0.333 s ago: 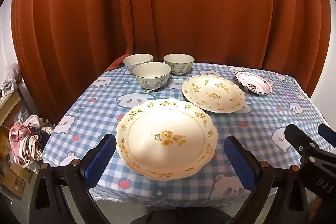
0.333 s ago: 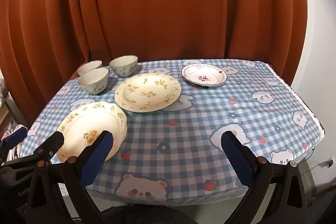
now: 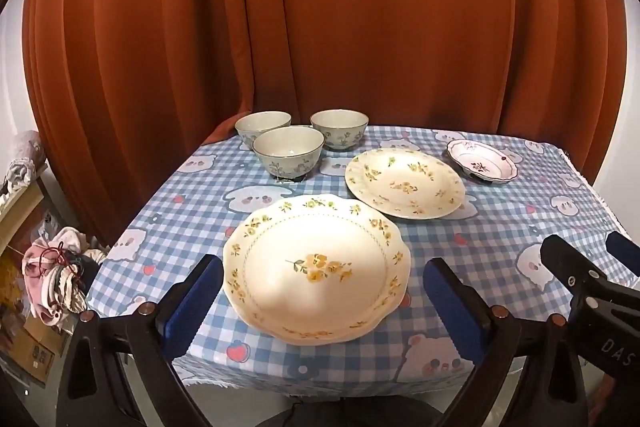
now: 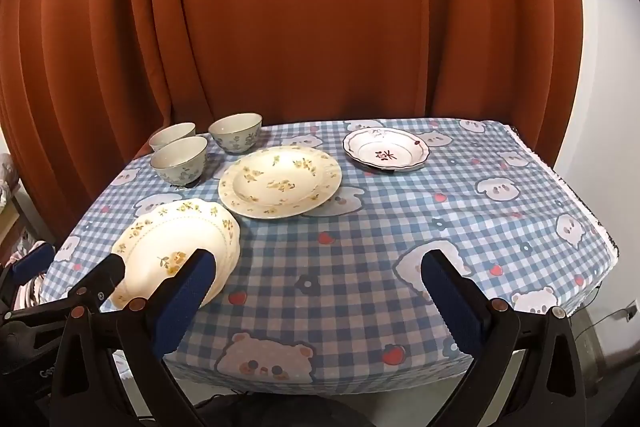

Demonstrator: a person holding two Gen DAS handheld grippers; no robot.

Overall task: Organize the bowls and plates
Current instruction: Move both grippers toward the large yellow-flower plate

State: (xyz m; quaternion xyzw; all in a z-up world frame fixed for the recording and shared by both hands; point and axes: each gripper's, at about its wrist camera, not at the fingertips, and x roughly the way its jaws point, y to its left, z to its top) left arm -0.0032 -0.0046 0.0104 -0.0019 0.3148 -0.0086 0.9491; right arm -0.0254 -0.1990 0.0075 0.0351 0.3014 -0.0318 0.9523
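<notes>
A cream plate with yellow flowers (image 3: 316,269) lies near the table's front left edge, seemingly on top of another like it. Behind it is a second yellow-flowered plate (image 3: 404,183), and a small white plate with a red pattern (image 3: 482,161) lies at the back right. Three pale green bowls (image 3: 290,155) stand grouped at the back left. My left gripper (image 3: 321,269) hovers open in front of the near plate (image 4: 176,239), touching nothing. My right gripper (image 4: 319,261) stands open over bare cloth to its right. The bowls (image 4: 180,159) and the small plate (image 4: 386,149) are far from both.
A blue checked tablecloth with bears (image 4: 400,211) covers the table. A rust-coloured curtain (image 3: 320,27) hangs close behind it. A heap of clothes (image 3: 52,279) lies beside the table on the left, and a white wall (image 4: 600,87) stands on the right.
</notes>
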